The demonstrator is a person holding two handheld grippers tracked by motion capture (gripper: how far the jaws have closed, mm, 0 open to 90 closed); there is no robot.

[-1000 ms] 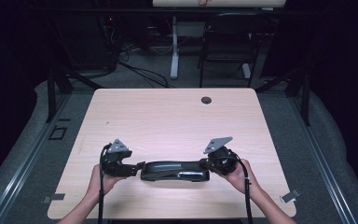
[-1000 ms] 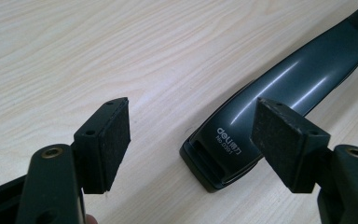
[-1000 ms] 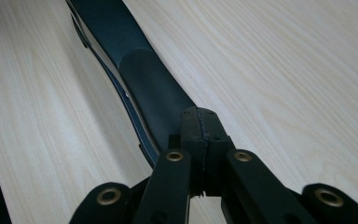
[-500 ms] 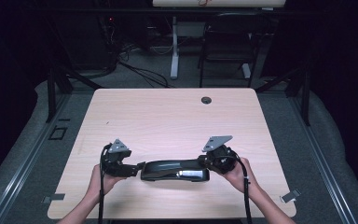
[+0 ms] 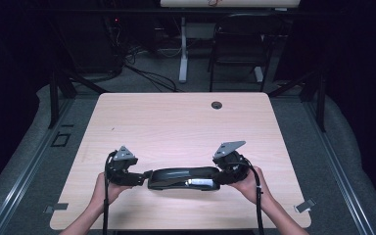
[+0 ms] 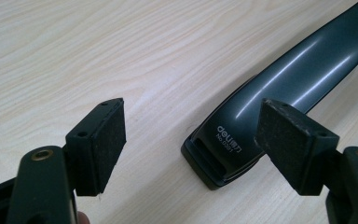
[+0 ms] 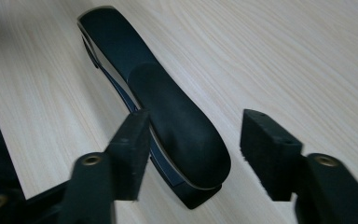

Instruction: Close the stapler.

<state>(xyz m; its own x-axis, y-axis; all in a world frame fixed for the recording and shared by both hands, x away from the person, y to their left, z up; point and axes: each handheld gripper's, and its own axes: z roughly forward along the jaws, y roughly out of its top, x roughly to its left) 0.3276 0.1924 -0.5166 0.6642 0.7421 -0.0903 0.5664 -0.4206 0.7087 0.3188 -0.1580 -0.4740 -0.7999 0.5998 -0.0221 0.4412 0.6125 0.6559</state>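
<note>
High view: stapler (image 5: 183, 178) lies flat near the bench's (image 5: 186, 122) front edge, between my two grippers. Right gripper (image 7: 193, 154) has just been opening; its jaws straddle the stapler's padded end without pressing. Left gripper (image 6: 191, 144) stands open, nothing gripped. I judge this a release step. Next: back both off cleanly without nudging it.
</note>
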